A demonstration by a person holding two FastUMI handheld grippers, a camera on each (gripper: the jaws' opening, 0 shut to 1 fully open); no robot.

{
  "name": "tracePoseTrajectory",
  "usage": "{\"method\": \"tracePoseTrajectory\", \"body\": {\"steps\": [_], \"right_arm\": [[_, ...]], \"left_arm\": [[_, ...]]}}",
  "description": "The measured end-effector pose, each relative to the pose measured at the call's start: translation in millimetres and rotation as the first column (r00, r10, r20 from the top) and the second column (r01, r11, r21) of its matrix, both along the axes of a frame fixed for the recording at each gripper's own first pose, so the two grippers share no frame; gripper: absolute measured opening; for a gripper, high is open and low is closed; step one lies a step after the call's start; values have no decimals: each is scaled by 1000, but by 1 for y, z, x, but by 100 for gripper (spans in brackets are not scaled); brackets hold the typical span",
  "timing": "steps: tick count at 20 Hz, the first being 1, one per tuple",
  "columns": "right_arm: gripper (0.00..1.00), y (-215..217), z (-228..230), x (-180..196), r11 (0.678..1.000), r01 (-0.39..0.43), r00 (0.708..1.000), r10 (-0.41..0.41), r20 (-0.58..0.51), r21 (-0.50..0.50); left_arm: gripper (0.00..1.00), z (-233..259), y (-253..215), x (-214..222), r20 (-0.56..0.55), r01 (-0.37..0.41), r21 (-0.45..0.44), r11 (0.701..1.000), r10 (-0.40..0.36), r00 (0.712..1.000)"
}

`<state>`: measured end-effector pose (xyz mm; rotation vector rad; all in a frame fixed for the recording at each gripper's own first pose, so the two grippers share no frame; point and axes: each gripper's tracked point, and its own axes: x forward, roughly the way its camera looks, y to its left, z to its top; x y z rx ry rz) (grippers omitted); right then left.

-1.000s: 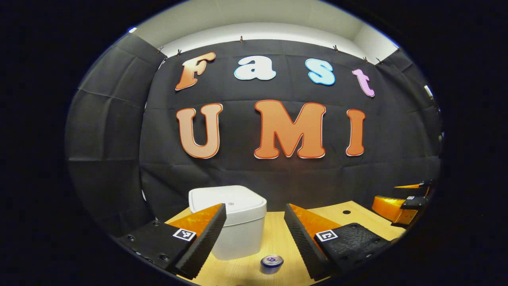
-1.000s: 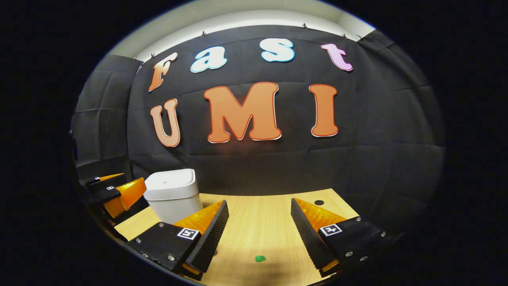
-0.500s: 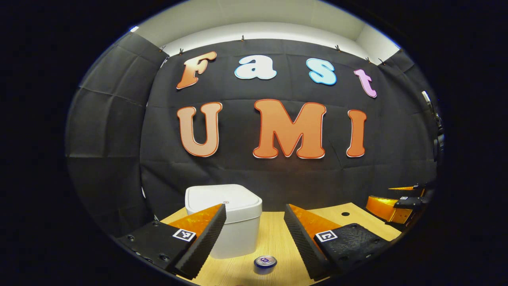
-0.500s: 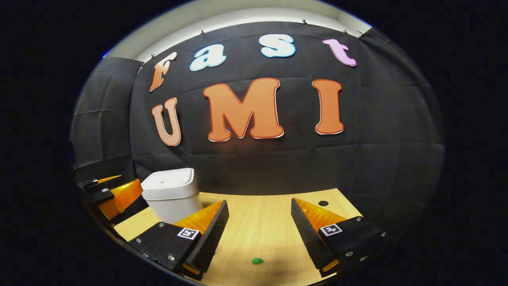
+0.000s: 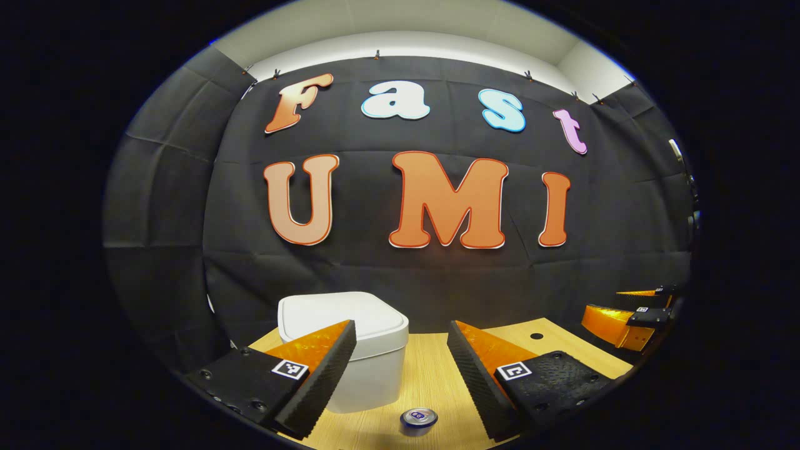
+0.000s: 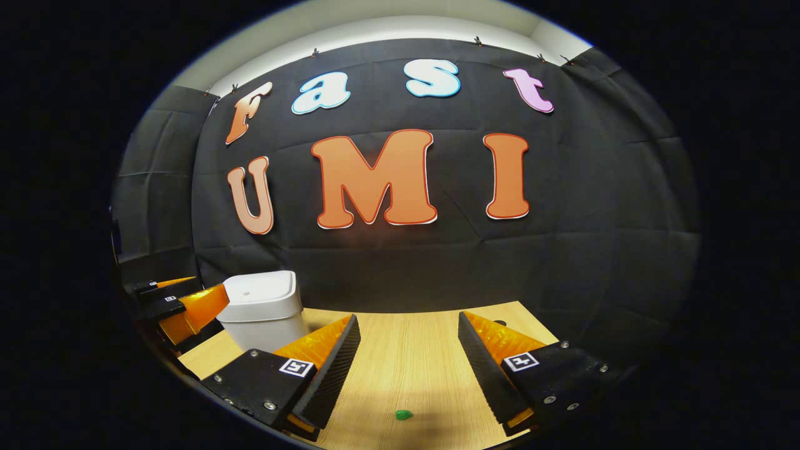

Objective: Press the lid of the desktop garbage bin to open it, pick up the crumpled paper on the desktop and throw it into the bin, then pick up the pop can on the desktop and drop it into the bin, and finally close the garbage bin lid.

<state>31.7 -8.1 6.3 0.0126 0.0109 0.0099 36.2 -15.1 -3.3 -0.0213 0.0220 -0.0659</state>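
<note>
Hovering above the wooden desktop point(image 5: 431, 381), the left gripper point(image 5: 400, 362) is spread wide, gripping nothing; the white garbage bin point(image 5: 350, 350), lid down, sits behind its left finger, the pop can point(image 5: 419, 419) between its fingers; the right gripper point(image 6: 406, 362) is likewise wide and unladen, a small green scrap point(image 6: 404, 414) between its fingers.

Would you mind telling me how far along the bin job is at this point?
Nothing looks done: the bin lid is shut, and the pop can stands upright on the desk. Left gripper and right gripper are open and empty. Every step remains.
</note>
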Motion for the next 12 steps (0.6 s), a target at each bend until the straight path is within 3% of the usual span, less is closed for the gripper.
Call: {"method": "tracePoseTrajectory", "body": {"steps": [12], "right_arm": [[95,1,6,5,1000,1,1000,-1,10,-25]], "left_arm": [[94,5,13,8,-15,-10,-32,999,9,1000]]}}
